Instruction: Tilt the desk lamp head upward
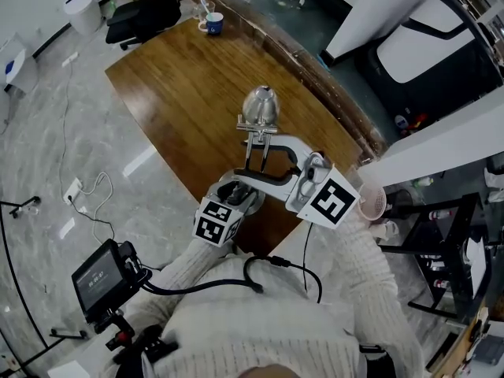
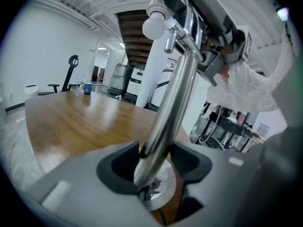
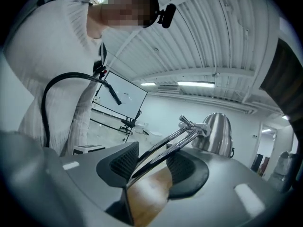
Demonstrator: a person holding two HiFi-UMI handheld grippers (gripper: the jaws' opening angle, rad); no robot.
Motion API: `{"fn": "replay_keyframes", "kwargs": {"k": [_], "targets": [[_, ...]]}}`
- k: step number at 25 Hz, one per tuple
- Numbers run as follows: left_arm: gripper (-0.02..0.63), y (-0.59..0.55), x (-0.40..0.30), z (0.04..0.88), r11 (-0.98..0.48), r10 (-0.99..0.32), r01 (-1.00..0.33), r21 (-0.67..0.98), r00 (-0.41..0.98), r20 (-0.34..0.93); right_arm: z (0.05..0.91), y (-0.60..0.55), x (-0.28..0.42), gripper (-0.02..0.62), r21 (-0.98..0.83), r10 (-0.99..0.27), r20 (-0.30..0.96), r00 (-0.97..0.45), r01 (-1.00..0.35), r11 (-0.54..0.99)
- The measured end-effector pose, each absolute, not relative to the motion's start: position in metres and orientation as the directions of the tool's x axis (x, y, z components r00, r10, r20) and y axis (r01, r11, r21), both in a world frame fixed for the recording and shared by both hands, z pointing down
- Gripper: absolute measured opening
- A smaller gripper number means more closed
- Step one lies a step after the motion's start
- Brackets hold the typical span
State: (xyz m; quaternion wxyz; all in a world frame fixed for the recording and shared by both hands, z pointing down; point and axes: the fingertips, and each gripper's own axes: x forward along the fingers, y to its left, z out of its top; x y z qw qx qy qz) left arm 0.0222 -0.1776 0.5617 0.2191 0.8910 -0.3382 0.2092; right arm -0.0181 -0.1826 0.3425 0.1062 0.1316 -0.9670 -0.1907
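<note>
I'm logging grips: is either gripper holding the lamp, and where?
Neither seems to grip. The pole stands between the left gripper's jaws, the arm rods between the right gripper's, gaps showing beside both.

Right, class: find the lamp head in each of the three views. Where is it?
Head view: lamp head at centre.
Left gripper view: lamp head top centre, seen from below.
Right gripper view: lamp head right of centre, beyond the jaws.
Shared landmark: the wooden table.

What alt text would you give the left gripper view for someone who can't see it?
A shiny lamp pole rises between the left gripper's parted jaws, up to a white bulb. Behind lies a wooden table with a blue mug.
</note>
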Motion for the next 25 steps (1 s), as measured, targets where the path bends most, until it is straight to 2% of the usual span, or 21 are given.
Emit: {"fn": "replay_keyframes", "kwargs": {"k": [10,14,18,19,21,25], "targets": [[0.212,-0.182,0.024,0.563,-0.677,-0.498,-0.689,0.258,0.687,0.529,0.342,-0.182,-0.018,0.181,0.480,-0.273,0.121,-0.954,-0.184,0.858],[0.210,-0.186,0.021,0.564,-0.677,-0.504,-0.692,0.251,0.685,0.526,0.342,-0.186,-0.020,0.179,0.431,-0.277,0.107,-0.955,-0.206,0.878],[0.210,-0.173,0.027,0.555,-0.677,-0.510,-0.693,0.246,0.683,0.523,0.325,-0.173,-0.016,0.181,0.368,-0.262,0.032,-0.964,-0.232,0.900],[0.210,-0.165,0.031,0.550,-0.680,-0.512,-0.692,0.244,0.685,0.518,0.319,-0.167,-0.013,0.200,0.330,-0.259,0.013,-0.966,-0.240,0.913],[0.209,-0.157,0.037,0.540,-0.691,-0.518,-0.683,0.238,0.696,0.497,0.312,-0.163,-0.005,0.308,0.224,-0.258,-0.015,-0.966,-0.254,0.941],[0.212,-0.156,0.036,0.532,-0.709,-0.518,-0.665,0.236,0.717,0.465,0.316,-0.172,0.015,0.320,0.045,-0.319,-0.059,-0.946,-0.322,0.946]]}}
